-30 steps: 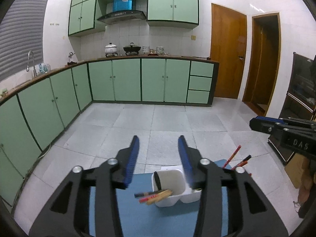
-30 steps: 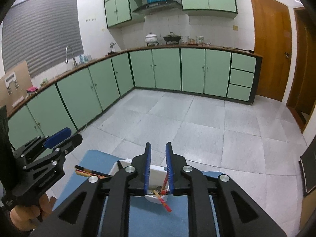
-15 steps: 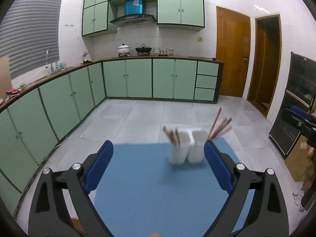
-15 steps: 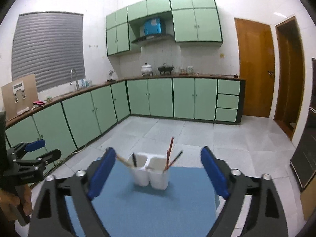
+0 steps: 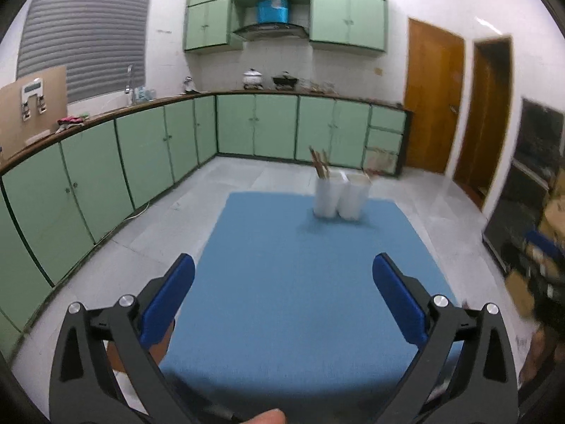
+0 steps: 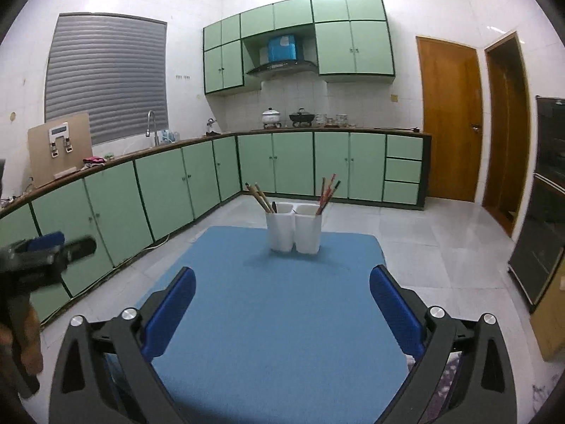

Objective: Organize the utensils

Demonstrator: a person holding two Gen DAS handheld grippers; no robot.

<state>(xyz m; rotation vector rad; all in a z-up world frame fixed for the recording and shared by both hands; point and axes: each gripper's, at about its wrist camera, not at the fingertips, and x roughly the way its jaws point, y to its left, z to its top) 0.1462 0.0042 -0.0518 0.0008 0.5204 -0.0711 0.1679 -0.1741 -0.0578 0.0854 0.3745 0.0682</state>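
1. Two white holder cups (image 6: 295, 228) stand upright and touching, side by side, at the far end of my blue-covered desk (image 6: 275, 318); in the left wrist view the same pair (image 5: 340, 196) shows blurred at the far edge of the desk (image 5: 300, 282).
2. The left cup (image 6: 280, 228) holds the tan wooden chopsticks (image 6: 259, 196), which lean out to the left; I count about three sticks, and a dark utensil tip sits beside them inside the rim.
3. The right cup (image 6: 308, 229) holds the red and dark chopsticks (image 6: 327, 190), leaning out to the right; I make out about four, though they overlap too much for a sure count.
4. Nothing else lies on the blue surface that I can see: every utensil in view is in a cup.
5. My left hand-held gripper (image 5: 282, 281) is spread wide with nothing between its blue pads (image 5: 166, 304), hovering over the near end of the desk, well apart from the cups.
6. My right hand-held gripper (image 6: 282, 286) is likewise spread wide and holds nothing, its pads (image 6: 169, 305) pointing at the cups from the near end.
7. In the right wrist view my left hand-held gripper (image 6: 49, 247) shows at the left edge, blurred.
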